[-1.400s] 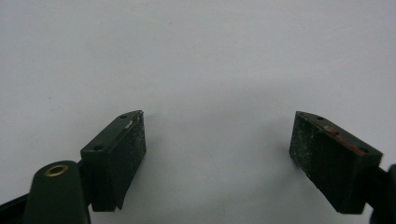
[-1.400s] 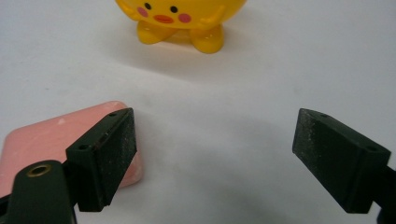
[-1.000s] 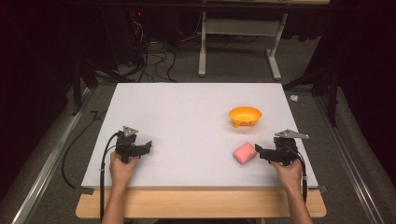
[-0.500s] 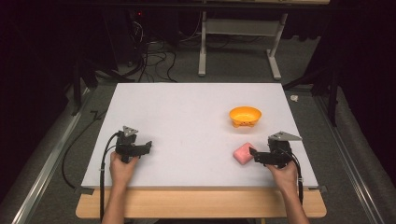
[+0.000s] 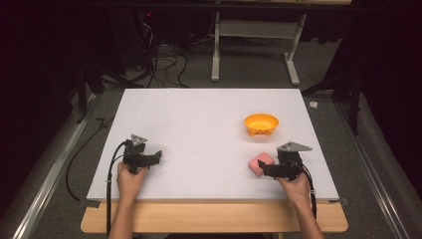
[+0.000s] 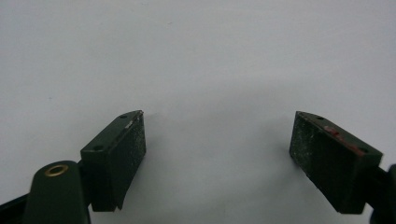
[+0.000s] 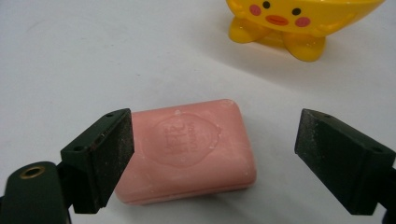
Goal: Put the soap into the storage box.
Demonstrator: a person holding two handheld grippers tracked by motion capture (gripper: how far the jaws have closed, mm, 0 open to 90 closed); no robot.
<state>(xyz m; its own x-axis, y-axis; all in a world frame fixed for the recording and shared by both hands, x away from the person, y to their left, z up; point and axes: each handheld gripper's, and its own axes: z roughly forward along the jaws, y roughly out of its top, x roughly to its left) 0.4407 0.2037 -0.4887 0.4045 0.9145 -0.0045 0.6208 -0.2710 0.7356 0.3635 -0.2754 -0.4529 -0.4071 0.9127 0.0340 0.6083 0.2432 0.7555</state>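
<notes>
Pink soap bar (image 7: 189, 151) with an embossed stamp; yellow bowl (image 7: 299, 21) wearing a painted face, pink cheeks, orange beak; white counter (image 5: 189, 124).

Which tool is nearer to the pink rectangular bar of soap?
The right tool: the pink rectangular bar of soap lies between its open jaws. The left tool rests far across the white table, its jaws open over bare surface.
</notes>
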